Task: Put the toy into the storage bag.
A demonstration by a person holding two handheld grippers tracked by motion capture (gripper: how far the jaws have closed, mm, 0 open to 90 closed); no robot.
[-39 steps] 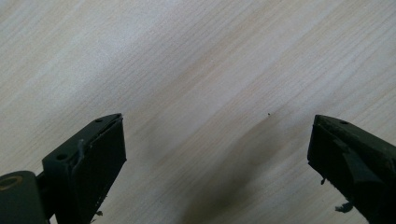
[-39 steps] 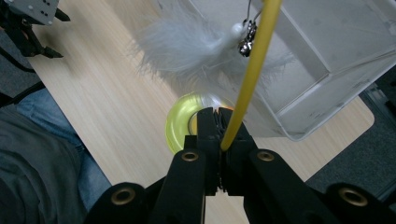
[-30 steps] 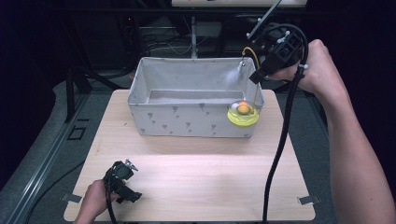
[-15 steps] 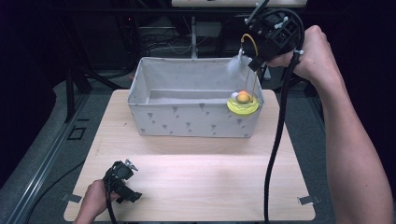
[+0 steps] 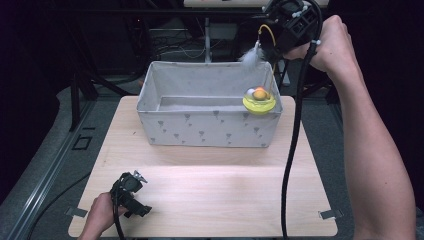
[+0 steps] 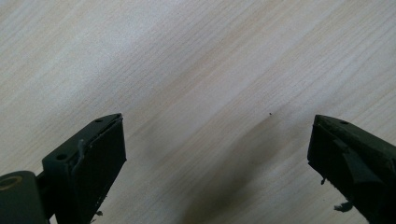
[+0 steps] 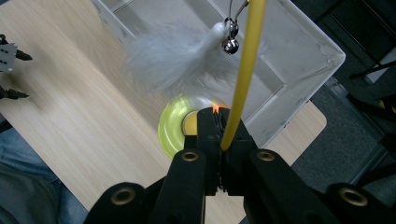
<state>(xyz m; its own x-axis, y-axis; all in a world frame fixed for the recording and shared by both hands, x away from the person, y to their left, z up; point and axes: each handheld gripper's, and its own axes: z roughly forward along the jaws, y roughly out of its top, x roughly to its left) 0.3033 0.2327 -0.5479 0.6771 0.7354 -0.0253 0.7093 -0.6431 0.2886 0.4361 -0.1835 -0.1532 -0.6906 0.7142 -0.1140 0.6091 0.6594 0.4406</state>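
Note:
A cat toy hangs from my right gripper [image 5: 274, 44], which is raised over the far right corner of the grey fabric bin [image 5: 200, 132]. Its jaws are shut on the toy's yellow rod [image 7: 238, 84]. The toy's yellow disc base [image 5: 258, 104] with an orange ball [image 5: 259, 93] dangles above the bin's right end. A white feather [image 7: 173, 58] and a small bell [image 7: 229, 44] hang off the rod. My left gripper [image 5: 135, 197] rests near the table's front left, jaws wide apart over bare wood [image 6: 210, 93].
The bin stands across the back half of the light wooden table [image 5: 215, 185]. A black cable [image 5: 290, 150] trails from the right gripper down across the table's right side. Dark floor and stands surround the table.
My right hand has risen and drifted back with the toy, so the yellow base has lifted from the bin's front right corner. The left gripper has kept still.

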